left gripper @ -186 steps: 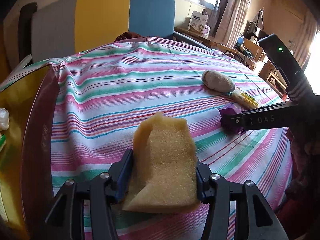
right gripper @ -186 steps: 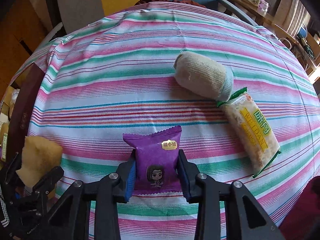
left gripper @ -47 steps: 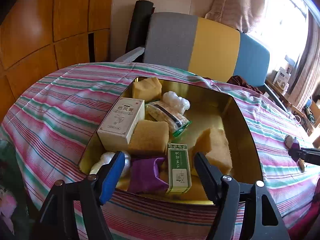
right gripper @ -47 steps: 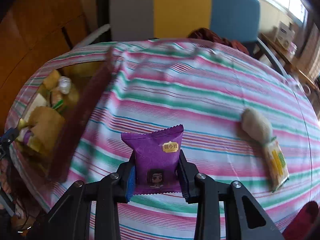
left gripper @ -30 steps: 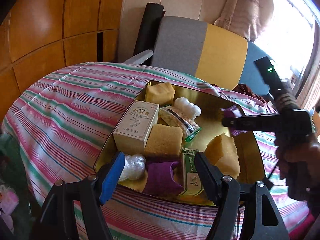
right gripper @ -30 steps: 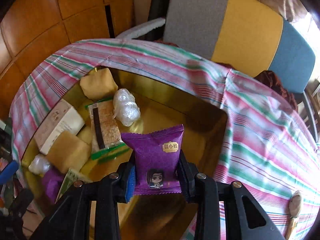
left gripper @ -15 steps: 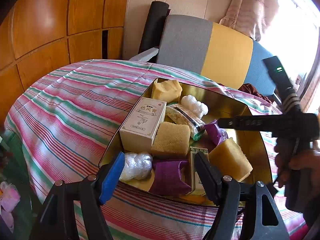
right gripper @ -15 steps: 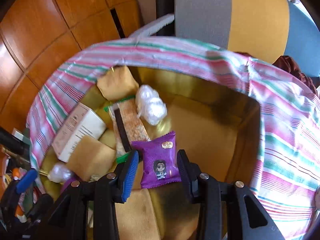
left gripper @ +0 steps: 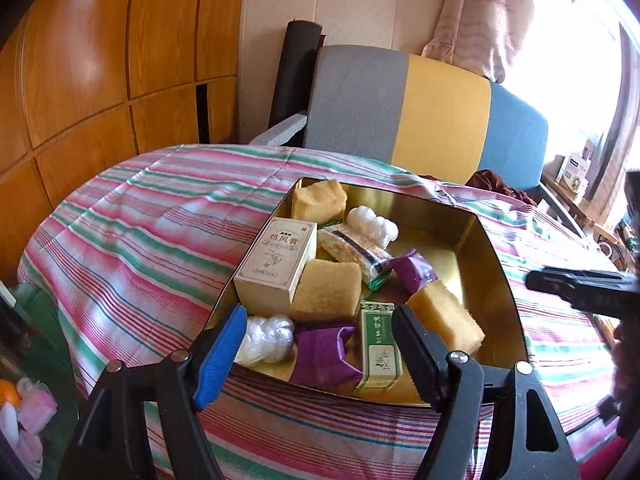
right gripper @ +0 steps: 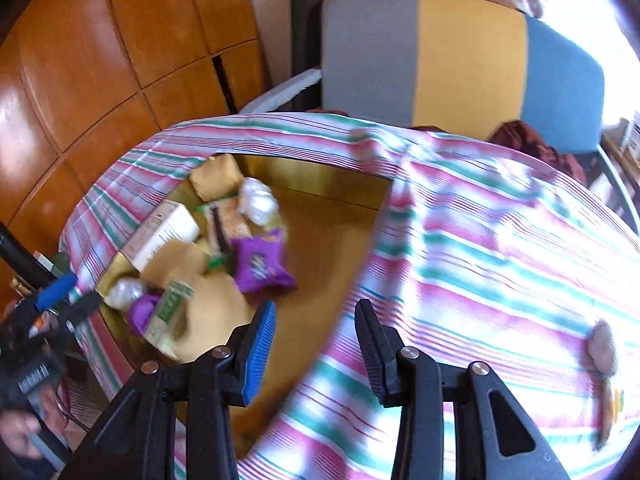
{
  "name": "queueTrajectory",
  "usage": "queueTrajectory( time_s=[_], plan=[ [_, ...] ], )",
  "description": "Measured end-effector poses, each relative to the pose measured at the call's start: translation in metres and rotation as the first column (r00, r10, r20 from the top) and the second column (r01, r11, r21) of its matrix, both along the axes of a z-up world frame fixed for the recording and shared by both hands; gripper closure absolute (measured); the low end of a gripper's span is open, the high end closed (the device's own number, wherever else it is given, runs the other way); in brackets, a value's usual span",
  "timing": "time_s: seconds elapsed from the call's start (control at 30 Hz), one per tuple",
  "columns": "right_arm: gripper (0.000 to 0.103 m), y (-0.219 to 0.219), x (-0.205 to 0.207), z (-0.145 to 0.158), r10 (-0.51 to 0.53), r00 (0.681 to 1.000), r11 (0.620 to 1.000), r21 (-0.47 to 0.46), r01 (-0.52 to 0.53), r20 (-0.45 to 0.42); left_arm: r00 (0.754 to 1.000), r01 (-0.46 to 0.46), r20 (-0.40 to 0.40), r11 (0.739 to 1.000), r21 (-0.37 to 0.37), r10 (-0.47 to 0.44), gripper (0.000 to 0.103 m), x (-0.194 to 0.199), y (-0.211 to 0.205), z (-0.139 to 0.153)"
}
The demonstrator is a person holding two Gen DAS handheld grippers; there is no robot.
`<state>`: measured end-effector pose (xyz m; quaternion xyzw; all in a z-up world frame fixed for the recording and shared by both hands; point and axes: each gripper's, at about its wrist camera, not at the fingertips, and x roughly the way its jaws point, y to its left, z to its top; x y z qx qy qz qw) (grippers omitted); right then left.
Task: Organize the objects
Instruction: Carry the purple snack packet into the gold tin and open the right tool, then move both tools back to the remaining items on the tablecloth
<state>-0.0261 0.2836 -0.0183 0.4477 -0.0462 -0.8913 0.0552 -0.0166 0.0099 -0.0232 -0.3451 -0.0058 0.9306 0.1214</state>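
A gold tray (left gripper: 432,228) on the striped tablecloth holds sponges, boxes and wrapped snacks. The purple snack packet (left gripper: 414,272) lies loose in it beside a yellow sponge (left gripper: 444,316). My left gripper (left gripper: 316,344) hovers over the tray's near edge, jaws opening, with nothing between them. In the right wrist view my right gripper (right gripper: 316,332) is open and empty above the tray's right rim (right gripper: 376,216). The purple packet (right gripper: 260,266) rests beyond its left finger. The right gripper (left gripper: 560,282) also shows at the right edge of the left wrist view.
A rolled beige sock (right gripper: 600,346) and a yellow snack pack (right gripper: 612,408) lie on the cloth at far right. A grey, yellow and blue chair (left gripper: 400,108) stands behind the table. Wood panelling fills the left. A white box (left gripper: 276,264) and green box (left gripper: 380,344) crowd the tray's near side.
My right gripper let go of the purple packet, which now lies in the tray, and it has drawn back to the right. The left gripper has hardly shifted.
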Motion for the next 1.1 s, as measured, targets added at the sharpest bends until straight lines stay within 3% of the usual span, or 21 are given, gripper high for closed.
queueTrajectory(
  time_s=[0.3, 0.63, 0.73, 0.8, 0.9, 0.97, 1.1],
  plan=[
    [0.062, 0.101, 0.05, -0.005, -0.2, 0.979, 0.98, 0.023, 0.199, 0.038, 0.998, 0.051, -0.029, 0.998, -0.025, -0.052, 0.026, 0.011, 0.018, 0.013],
    [0.061, 0.215, 0.093, -0.004, -0.456, 0.889, 0.89, 0.036, 0.455, 0.041, 0.988, 0.144, -0.049, 0.988, -0.064, -0.147, 0.025, 0.021, 0.057, 0.024],
    [0.058, 0.252, 0.107, -0.007, -0.557, 0.83, 0.83, 0.039, 0.556, 0.027, 0.981, 0.185, -0.054, 0.98, -0.076, -0.189, 0.024, 0.023, 0.075, 0.027],
    [0.058, 0.277, 0.118, -0.012, -0.634, 0.773, 0.773, 0.019, 0.634, 0.026, 0.974, 0.215, -0.057, 0.973, -0.086, -0.221, 0.024, 0.026, 0.087, 0.029],
    [0.058, 0.311, 0.139, -0.02, -0.744, 0.667, 0.662, -0.09, 0.744, 0.049, 0.963, 0.257, -0.058, 0.961, -0.099, -0.264, 0.024, 0.029, 0.108, 0.031],
    [0.058, 0.324, 0.151, -0.02, -0.787, 0.614, 0.602, -0.142, 0.786, 0.061, 0.955, 0.285, -0.053, 0.953, -0.102, -0.292, 0.024, 0.03, 0.123, 0.031],
    [0.057, 0.336, 0.165, -0.024, -0.816, 0.571, 0.544, -0.219, 0.81, 0.086, 0.936, 0.343, -0.041, 0.932, -0.118, -0.35, 0.024, 0.032, 0.155, 0.027]
  ],
)
